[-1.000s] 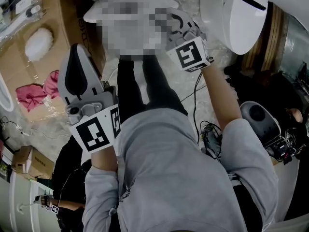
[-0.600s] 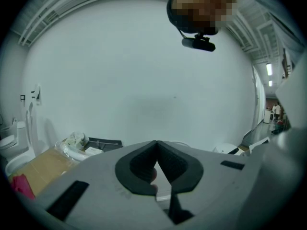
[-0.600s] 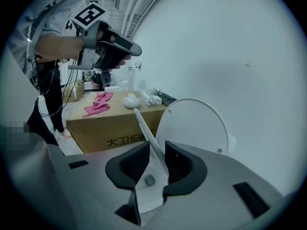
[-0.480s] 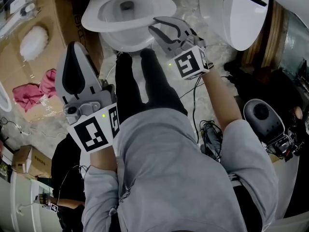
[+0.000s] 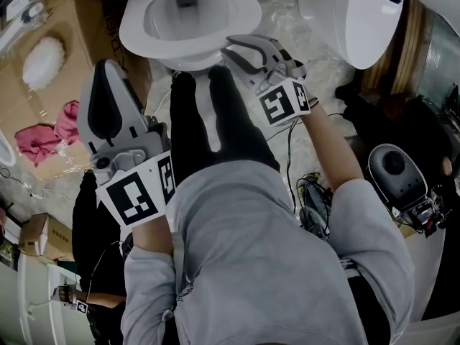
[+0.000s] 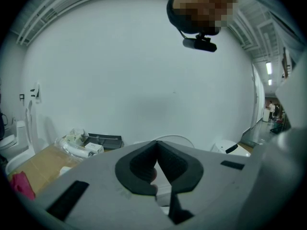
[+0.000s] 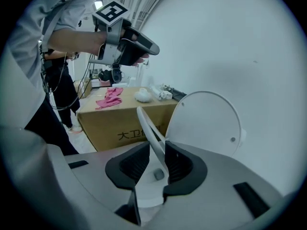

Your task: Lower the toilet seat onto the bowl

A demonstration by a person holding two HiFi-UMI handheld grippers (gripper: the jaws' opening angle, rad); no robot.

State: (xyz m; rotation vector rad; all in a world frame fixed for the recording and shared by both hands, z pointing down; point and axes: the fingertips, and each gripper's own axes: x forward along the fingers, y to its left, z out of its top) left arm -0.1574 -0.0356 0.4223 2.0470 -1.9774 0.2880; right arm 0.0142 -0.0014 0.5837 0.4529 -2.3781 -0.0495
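Toilet seat point(image 7: 149, 128) stands tilted partway above the bowl point(image 5: 135, 31), with the lid point(image 7: 206, 121) upright behind it. My right gripper point(image 7: 154, 151) pinches the seat's rim between its pads. My left gripper point(image 6: 157, 143) is held off to the side, jaws pressed together on nothing.
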